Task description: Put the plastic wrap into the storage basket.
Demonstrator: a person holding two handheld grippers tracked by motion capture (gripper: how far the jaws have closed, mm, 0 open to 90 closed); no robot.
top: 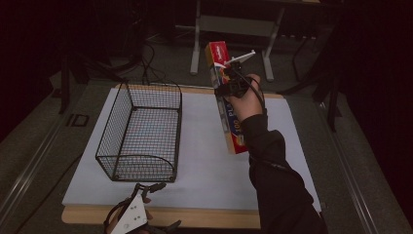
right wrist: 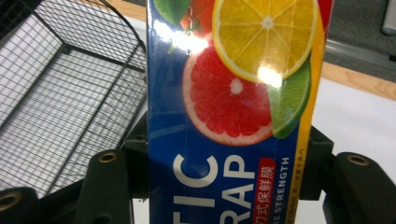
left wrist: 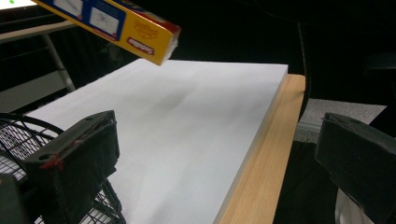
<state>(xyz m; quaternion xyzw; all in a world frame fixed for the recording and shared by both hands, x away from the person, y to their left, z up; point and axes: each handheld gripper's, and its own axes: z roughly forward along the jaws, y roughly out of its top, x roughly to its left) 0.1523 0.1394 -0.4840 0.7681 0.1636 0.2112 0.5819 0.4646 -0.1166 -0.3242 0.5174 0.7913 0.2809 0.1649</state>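
Note:
A long box of plastic wrap (top: 226,100), blue and yellow with citrus slices printed on it, hangs in the air over the right half of the table. My right gripper (top: 233,80) is shut on it near its far end, and the box (right wrist: 233,116) stands between the two jaws in the right gripper view. An end of the box (left wrist: 140,37) juts in at the top left of the left gripper view. My left gripper (top: 151,187) rests at the table's near edge, open with nothing between its jaws. A black wire basket (top: 141,131) stands empty on the left of the white board.
The white board (top: 204,161) lies on a wooden table (top: 195,218) whose front edge shows. Beyond the table are metal desk legs (top: 195,44) and cables on a dark floor. The basket's corner (left wrist: 18,135) is close to my left gripper.

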